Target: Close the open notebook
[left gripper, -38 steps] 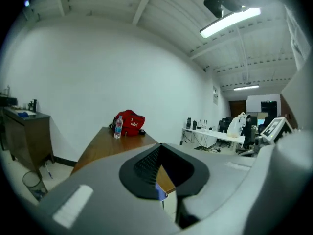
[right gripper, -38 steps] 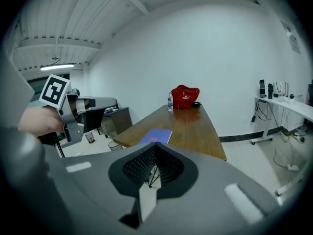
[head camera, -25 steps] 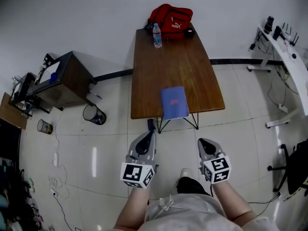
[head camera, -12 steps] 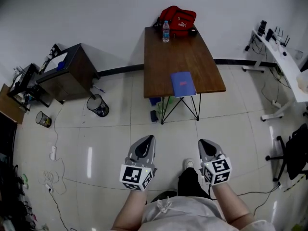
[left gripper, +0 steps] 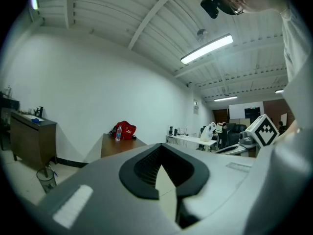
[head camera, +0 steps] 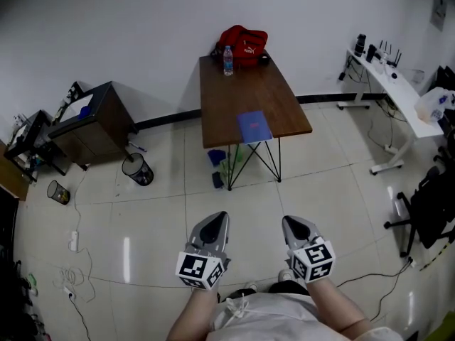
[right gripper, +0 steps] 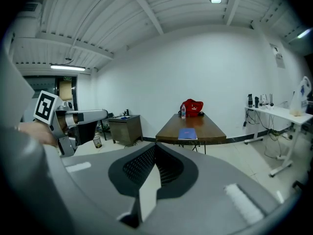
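The blue notebook (head camera: 254, 126) lies closed and flat near the front edge of the brown table (head camera: 242, 91), far ahead of me. It also shows small in the right gripper view, as the notebook (right gripper: 188, 133) on the table (right gripper: 193, 126). My left gripper (head camera: 215, 221) and right gripper (head camera: 294, 222) are held low, close to my body, over the tiled floor and well away from the table. Both are shut with nothing between the jaws. In their own views the left gripper (left gripper: 161, 155) and right gripper (right gripper: 155, 153) point out across the room.
A red bag (head camera: 242, 45) and a water bottle (head camera: 228, 60) stand at the table's far end. A dark cabinet (head camera: 89, 123) and a bin (head camera: 135, 169) are at the left. At the right are a white desk (head camera: 398, 94) and an office chair (head camera: 434, 204).
The table with the closed notebook has drawn farther away in the head view as I stepped back. Both grippers stayed shut, low in front of my body.
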A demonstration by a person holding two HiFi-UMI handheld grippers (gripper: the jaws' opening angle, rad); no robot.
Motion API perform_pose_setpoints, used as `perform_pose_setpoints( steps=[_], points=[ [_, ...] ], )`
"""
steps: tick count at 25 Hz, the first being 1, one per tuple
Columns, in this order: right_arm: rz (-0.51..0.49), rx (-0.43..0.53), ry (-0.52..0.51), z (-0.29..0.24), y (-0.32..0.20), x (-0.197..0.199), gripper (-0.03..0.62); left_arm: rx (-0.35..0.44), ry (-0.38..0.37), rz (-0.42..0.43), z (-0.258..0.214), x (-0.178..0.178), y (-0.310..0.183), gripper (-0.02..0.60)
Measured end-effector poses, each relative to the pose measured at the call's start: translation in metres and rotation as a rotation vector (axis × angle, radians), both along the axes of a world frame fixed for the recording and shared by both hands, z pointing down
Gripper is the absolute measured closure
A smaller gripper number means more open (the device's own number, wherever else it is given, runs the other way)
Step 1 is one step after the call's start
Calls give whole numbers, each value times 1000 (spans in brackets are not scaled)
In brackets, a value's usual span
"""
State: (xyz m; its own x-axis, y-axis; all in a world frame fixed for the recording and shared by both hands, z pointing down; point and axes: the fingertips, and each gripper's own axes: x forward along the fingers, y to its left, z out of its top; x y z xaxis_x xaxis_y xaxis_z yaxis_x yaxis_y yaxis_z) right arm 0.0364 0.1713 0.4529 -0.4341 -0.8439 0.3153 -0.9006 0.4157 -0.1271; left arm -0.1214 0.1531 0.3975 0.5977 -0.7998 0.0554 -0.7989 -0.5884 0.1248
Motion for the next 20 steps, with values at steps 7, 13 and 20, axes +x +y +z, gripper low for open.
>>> perform_pose_setpoints(
  steps=[7, 13, 20],
  points=[
    [-46, 37, -12, -19, 7, 18, 588, 48, -12, -18, -26, 23, 8, 574],
    [-66, 40, -4, -23, 7, 52, 588, 31, 1, -45, -25, 52, 12, 574],
    [-91, 67, 17, -26, -2, 70, 588, 23, -2, -32, -24, 76, 11, 574]
  ],
)
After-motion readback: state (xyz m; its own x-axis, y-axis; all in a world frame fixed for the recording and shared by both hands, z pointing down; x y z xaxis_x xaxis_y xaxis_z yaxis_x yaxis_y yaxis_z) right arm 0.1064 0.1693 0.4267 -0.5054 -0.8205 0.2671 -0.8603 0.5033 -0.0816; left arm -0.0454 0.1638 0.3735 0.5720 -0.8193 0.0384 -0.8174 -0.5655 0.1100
